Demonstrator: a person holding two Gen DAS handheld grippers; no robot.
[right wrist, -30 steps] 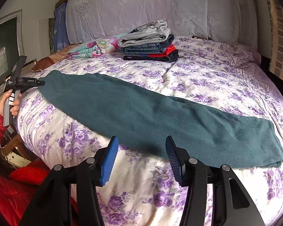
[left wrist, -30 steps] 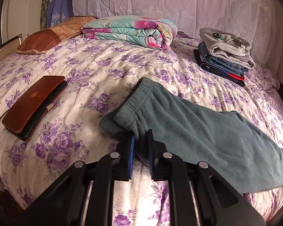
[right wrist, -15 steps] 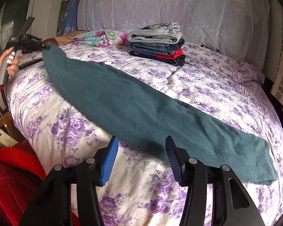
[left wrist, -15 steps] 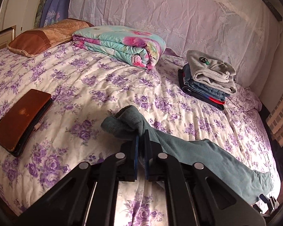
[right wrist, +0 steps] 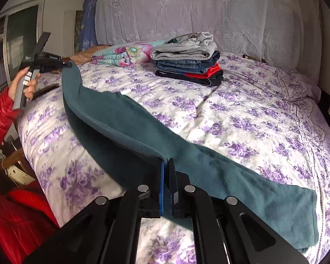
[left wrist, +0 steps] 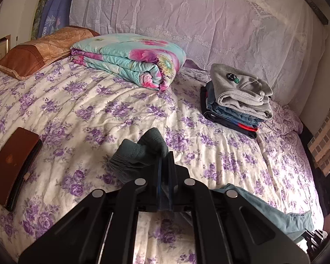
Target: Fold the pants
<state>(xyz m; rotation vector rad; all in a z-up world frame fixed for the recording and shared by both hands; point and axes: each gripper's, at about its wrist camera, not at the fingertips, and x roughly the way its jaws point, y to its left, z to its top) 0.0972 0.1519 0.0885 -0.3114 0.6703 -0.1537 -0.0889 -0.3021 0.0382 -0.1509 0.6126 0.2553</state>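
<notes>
Teal fleece pants [right wrist: 231, 171] lie lengthwise across the flowered bed. My left gripper [left wrist: 165, 156] is shut on the waistband end [left wrist: 140, 151] and holds it lifted above the bed; it also shows in the right wrist view [right wrist: 66, 65], held by a hand in a red sleeve. My right gripper [right wrist: 167, 161] is shut on the near edge of the pants about midway along, raising the cloth. The leg ends [right wrist: 301, 215] rest flat on the bed at the right. In the left wrist view the far leg end [left wrist: 275, 215] hangs low at the right.
A stack of folded clothes [left wrist: 237, 101] with a grey top sits at the back right, also in the right wrist view [right wrist: 189, 59]. A folded floral quilt [left wrist: 129, 61] and a brown pillow [left wrist: 39, 50] lie at the back. A brown wallet [left wrist: 11, 167] lies at the left.
My left gripper lifted the waistband off the bed and rose. My right gripper moved in and shut on the pants' near edge, and the cloth between the grippers came up.
</notes>
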